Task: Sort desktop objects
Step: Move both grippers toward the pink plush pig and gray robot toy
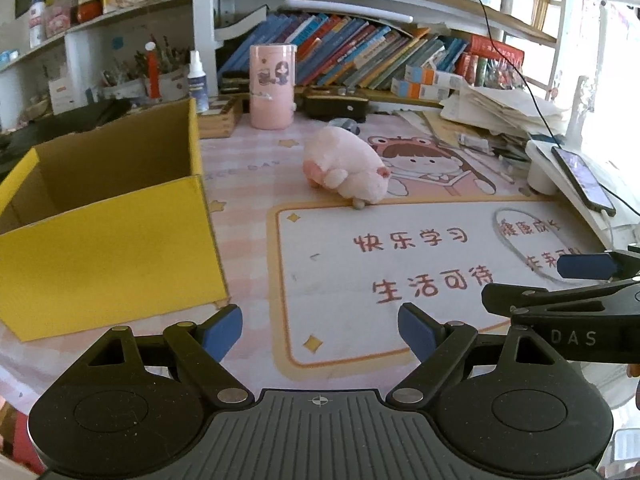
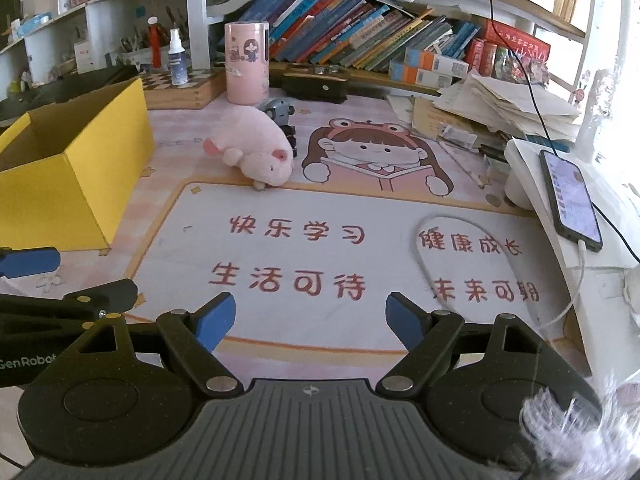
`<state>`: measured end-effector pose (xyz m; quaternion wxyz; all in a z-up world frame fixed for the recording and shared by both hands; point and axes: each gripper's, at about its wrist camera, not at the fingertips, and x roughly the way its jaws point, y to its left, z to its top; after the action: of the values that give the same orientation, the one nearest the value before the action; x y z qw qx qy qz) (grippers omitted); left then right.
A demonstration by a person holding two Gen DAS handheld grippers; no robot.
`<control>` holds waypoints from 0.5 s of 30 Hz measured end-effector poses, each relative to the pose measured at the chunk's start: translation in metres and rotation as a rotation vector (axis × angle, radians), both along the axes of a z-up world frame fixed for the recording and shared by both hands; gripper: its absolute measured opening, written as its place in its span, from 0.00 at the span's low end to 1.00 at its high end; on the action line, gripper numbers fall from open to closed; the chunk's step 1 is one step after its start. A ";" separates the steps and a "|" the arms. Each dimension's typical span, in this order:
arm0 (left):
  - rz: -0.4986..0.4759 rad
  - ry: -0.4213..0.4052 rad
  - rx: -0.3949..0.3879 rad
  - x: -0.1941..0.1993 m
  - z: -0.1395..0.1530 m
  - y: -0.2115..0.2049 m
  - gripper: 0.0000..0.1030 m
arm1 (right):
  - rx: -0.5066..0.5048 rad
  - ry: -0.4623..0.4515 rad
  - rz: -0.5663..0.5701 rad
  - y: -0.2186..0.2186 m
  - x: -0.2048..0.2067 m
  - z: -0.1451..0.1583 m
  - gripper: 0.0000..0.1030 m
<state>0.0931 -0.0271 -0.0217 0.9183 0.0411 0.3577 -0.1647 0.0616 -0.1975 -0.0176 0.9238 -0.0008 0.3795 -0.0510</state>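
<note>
Box (image 1: 108, 240) looks empty; plush (image 1: 344, 168) lies on counter (image 2: 160, 140). Left gripper (image 1: 320, 330) and right gripper (image 2: 310, 318) apart, holding nothing. Sorting seemingly unstarted.

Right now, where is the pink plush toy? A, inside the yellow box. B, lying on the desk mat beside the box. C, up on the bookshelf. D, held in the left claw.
B: the pink plush toy lies on the desk mat to the right of the open yellow box, apart from it, and both claws are open with nothing in them.
</note>
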 end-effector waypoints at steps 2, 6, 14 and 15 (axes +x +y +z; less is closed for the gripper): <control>0.002 0.007 -0.004 0.006 -0.001 -0.006 0.85 | -0.004 0.005 0.002 -0.006 0.006 -0.001 0.79; 0.005 0.012 -0.003 0.016 -0.002 -0.019 0.85 | -0.004 0.011 0.006 -0.018 0.018 -0.002 0.79; 0.032 0.021 0.005 0.033 -0.003 -0.043 0.85 | 0.003 0.015 0.028 -0.045 0.040 -0.003 0.79; 0.039 0.021 0.006 0.036 -0.003 -0.046 0.85 | 0.004 0.014 0.031 -0.049 0.043 -0.003 0.79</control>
<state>0.1288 -0.0729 -0.0249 0.9174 0.0350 0.3683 -0.1462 0.1044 -0.2462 -0.0206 0.9218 -0.0050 0.3860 -0.0359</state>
